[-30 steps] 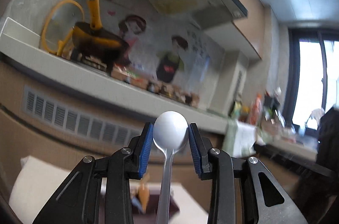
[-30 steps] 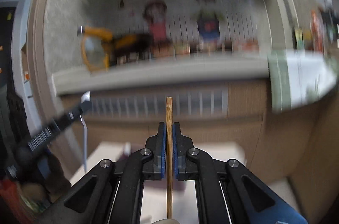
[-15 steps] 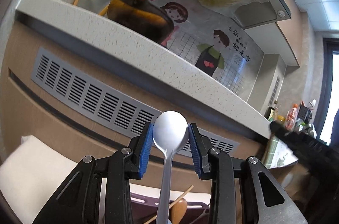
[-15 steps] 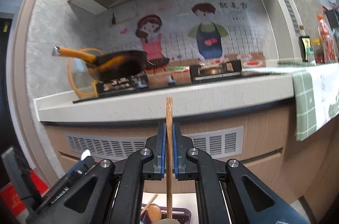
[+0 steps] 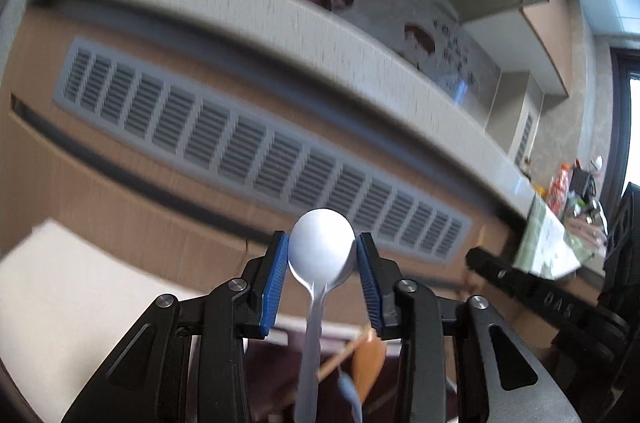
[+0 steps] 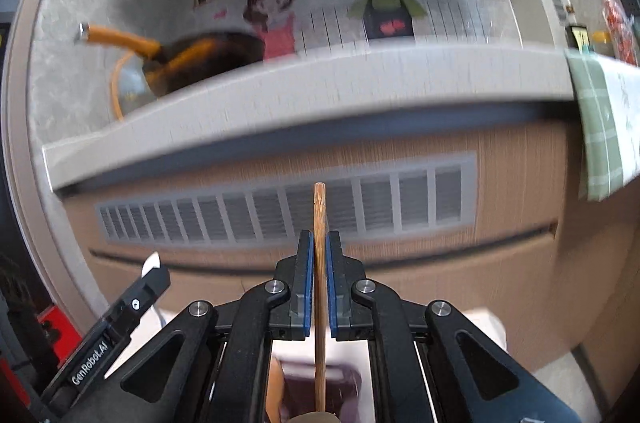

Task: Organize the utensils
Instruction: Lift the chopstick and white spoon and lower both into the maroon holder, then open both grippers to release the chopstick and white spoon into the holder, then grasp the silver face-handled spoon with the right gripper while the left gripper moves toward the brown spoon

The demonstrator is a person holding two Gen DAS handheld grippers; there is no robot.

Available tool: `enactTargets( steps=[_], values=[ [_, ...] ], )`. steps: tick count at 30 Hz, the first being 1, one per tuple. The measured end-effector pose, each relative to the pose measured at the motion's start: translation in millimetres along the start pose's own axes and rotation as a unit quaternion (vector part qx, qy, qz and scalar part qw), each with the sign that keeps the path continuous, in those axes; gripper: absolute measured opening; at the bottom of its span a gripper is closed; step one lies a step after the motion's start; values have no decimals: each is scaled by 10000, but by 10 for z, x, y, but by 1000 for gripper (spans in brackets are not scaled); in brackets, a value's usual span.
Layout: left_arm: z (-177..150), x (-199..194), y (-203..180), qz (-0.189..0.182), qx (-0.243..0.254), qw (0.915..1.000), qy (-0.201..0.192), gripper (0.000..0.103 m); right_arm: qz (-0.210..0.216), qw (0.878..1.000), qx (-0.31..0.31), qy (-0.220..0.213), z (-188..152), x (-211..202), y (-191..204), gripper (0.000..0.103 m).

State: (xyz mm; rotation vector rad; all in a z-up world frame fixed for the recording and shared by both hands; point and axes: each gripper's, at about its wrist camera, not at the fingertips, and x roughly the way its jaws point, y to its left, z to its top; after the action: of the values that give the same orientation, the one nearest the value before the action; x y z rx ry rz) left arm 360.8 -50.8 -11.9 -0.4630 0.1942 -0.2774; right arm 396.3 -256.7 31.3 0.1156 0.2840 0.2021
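Left gripper [image 5: 322, 287]: metal spoon [image 5: 321, 255] clamped. Right gripper [image 6: 319, 287]: wooden stick [image 6: 319, 263] pinched. Vent grille [image 5: 248, 151] faced ahead; dark tray [image 6: 320, 391] seen below.

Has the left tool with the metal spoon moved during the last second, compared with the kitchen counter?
Yes. The left tool, shut on the metal spoon, has come lower and nearer the cabinet: the counter edge and vent grille now sit higher and larger.

Bright daylight pours in from the window [image 5: 634, 127] at right; backgrounds are motion-smeared, grippers stay sharp, fisheye bends edges hard.
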Motion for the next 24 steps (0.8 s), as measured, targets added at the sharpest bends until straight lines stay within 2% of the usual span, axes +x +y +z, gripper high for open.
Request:
enactTargets(
  steps=[2, 3, 6, 10, 12, 14, 17, 20, 24],
  values=[
    [-31, -14, 23, -102, -53, 9992, 377, 52, 52, 9993, 1, 359, -147, -14, -24, 8],
    [-38, -49, 23, -112, -22, 9986, 517, 52, 95, 9986, 4, 529, -229, -59, -35, 9],
    [7, -257, 26, -99, 39, 9977, 668, 52, 8, 9974, -119, 711, -346, -247, -15, 26],
    [183, -658, 101, -55, 53, 9965, 832, 53, 45, 9954, -52, 959, -422, -545, 31, 29],
    [240, -859, 196, 189, 94, 9945, 1024, 53, 60, 9934, -88, 1144, -491, -670, 93, 31],
    [232, -1081, 328, 676, 142, 9898, 1249, 53, 93, 9912, -163, 1311, -589, -773, 163, 31],
    [122, -1387, 515, 926, 194, 9829, 1577, 53, 164, 9859, -283, 1640, -791, -894, 307, 32],
    [7, -1637, 665, 1190, 385, 9753, 1820, 53, 545, 9749, -537, 2090, -1023, -927, 524, 33],
    [-42, -1893, 906, 1575, 461, 9671, 1942, 53, 1155, 9528, -1034, 2609, -1294, -844, 908, 33]
  ],
)
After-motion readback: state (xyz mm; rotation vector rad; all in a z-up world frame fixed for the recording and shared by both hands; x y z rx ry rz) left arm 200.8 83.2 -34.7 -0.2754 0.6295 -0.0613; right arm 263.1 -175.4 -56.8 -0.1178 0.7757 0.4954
